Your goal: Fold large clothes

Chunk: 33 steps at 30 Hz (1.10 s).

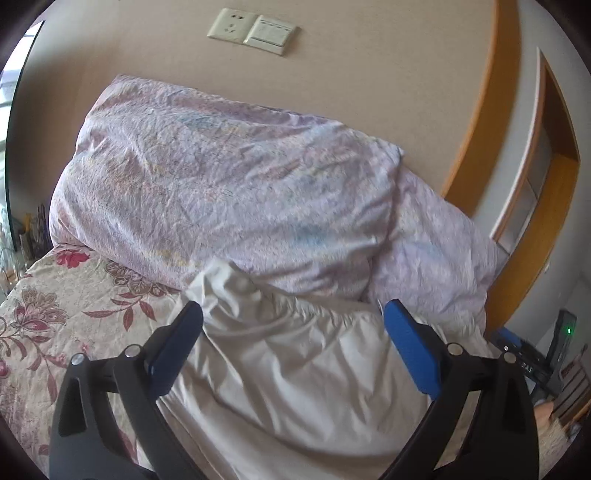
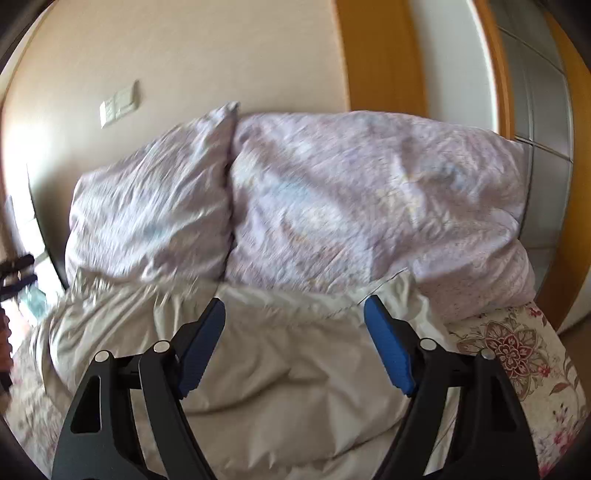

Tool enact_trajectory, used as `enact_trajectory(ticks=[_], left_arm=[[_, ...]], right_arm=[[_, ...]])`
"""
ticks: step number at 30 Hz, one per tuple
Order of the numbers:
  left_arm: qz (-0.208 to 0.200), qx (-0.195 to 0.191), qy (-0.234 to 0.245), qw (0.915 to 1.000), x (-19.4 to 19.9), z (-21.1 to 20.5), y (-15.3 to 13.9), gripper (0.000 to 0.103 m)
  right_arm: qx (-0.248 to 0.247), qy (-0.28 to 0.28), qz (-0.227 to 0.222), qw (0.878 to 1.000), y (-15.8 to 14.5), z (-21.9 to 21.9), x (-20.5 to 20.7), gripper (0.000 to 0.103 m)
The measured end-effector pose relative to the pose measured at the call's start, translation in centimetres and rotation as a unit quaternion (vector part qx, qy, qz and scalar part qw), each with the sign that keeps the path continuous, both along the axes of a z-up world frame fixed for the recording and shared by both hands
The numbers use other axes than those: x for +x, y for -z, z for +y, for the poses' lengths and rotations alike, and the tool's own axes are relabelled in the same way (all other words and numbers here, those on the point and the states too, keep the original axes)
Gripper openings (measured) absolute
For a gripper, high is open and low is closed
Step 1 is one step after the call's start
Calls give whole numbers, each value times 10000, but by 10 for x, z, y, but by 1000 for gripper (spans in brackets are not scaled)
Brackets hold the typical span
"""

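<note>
Both the left tongs [image 1: 291,314] and the right tongs [image 2: 294,308] stand spread above the cream garment [image 1: 295,369], pinching nothing; lilac pillows [image 1: 221,177] lie beyond. No writing is readable.

wall: beige, socket and switch plate [image 1: 253,31] up high | bed: floral sheet [image 1: 62,306], two lilac pillows [image 1: 229,184] against wall | right: orange wood door frame [image 1: 480,122], frosted panels | far left: bright window [image 1: 9,85], daylight
</note>
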<state>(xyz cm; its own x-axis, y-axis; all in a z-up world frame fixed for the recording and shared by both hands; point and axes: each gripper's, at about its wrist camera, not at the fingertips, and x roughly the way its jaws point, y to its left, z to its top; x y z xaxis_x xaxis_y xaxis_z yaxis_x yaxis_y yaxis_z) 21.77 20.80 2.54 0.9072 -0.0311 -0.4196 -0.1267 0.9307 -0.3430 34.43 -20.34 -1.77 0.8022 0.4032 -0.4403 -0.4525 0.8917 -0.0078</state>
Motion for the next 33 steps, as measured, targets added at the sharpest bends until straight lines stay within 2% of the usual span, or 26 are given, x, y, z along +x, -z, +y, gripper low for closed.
enact_trajectory(ticks=[2, 5, 7, 11, 15, 21, 33], left_arm=[[118, 251, 164, 9995, -6, -21, 13, 99], [407, 716, 312, 9961, 1, -46, 34, 99], [647, 920, 298, 9932, 16, -53, 48, 99], [1054, 1320, -81, 9856, 54, -54, 65, 99], [1239, 1247, -520, 9831, 83, -43, 67, 98], [1764, 856, -1058, 9749, 119, -13, 83, 99], [1711, 1334, -1378, 9664, 143, -18, 107, 101]], right_arm=[[-341, -152, 144, 9992, 12, 15, 0, 71], [-686, -146, 633, 9955, 35, 28, 14, 70], [-955, 53, 793, 9923, 51, 36, 26, 70], [-1136, 511, 916, 9880, 64, 48, 48, 71], [-1194, 884, 1204, 9815, 70, 55, 78, 71], [-878, 1147, 1621, 9762, 83, 49, 111, 75], [-703, 1272, 1413, 9792, 96, 45, 115, 77]])
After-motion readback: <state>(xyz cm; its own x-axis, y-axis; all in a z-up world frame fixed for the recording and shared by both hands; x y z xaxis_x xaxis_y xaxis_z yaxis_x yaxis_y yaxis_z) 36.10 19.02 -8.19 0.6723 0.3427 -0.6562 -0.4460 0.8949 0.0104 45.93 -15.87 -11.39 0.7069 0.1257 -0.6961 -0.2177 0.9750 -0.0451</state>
